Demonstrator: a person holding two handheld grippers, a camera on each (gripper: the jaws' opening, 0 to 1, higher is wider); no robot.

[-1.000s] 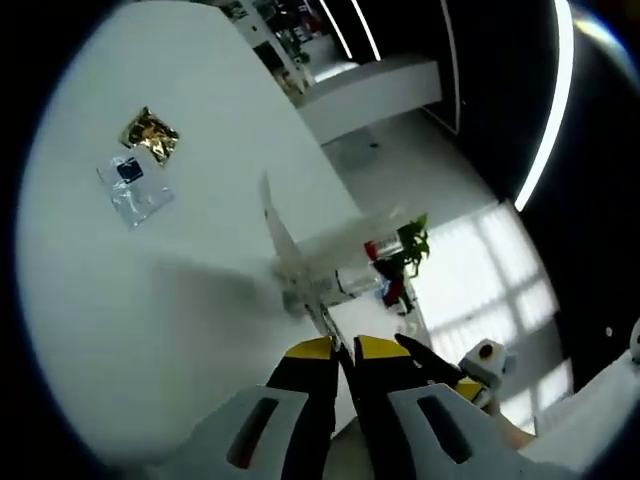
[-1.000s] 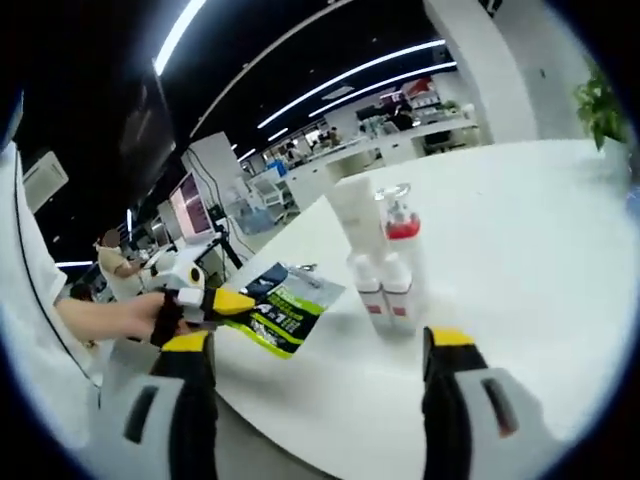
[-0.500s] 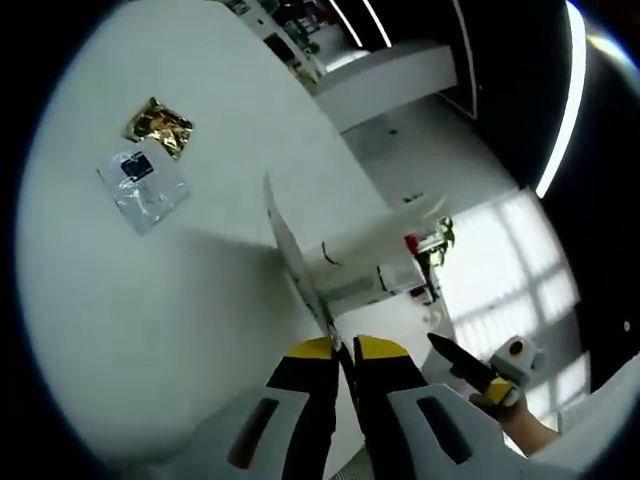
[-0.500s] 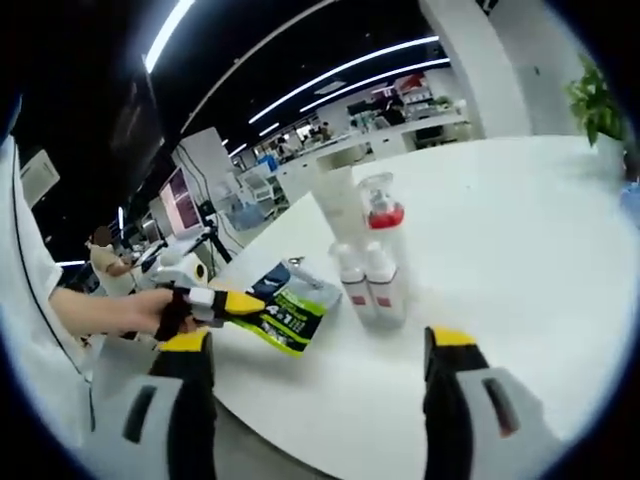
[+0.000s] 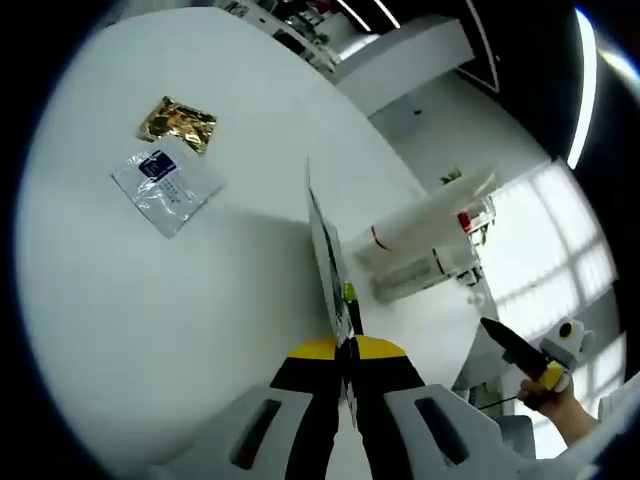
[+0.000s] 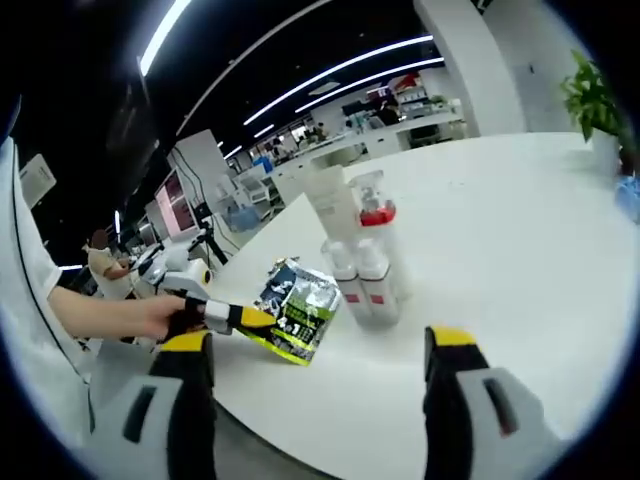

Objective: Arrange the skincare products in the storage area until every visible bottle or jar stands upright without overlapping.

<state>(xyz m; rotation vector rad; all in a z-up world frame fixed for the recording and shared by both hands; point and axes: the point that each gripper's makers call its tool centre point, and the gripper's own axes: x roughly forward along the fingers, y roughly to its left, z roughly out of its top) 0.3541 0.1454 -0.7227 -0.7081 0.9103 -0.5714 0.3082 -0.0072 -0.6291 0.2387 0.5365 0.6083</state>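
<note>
In the right gripper view a cluster of bottles stands upright on the white table (image 6: 520, 230): a tall white tube (image 6: 330, 205), a clear pump bottle with a red collar (image 6: 375, 225) and two small white bottles (image 6: 362, 288) in front. The left gripper (image 6: 238, 318) reaches in from the left, shut on a green and black pouch (image 6: 300, 310) held tilted just left of the bottles. My right gripper (image 6: 320, 345) stands open in front of them, holding nothing. In the left gripper view the left gripper (image 5: 345, 348) pinches the pouch (image 5: 328, 265) edge-on, with the bottles (image 5: 420, 240) to its right.
A gold sachet (image 5: 178, 122) and a clear sachet with a blue label (image 5: 165, 185) lie flat farther along the table (image 5: 150, 300). The right gripper (image 5: 530, 360) and a hand show past the table edge. A potted plant (image 6: 590, 95) stands at the far right.
The left gripper has lifted the pouch from lying nearly flat to a steeper tilt and brought it closer to the bottles. The right gripper stays open.
</note>
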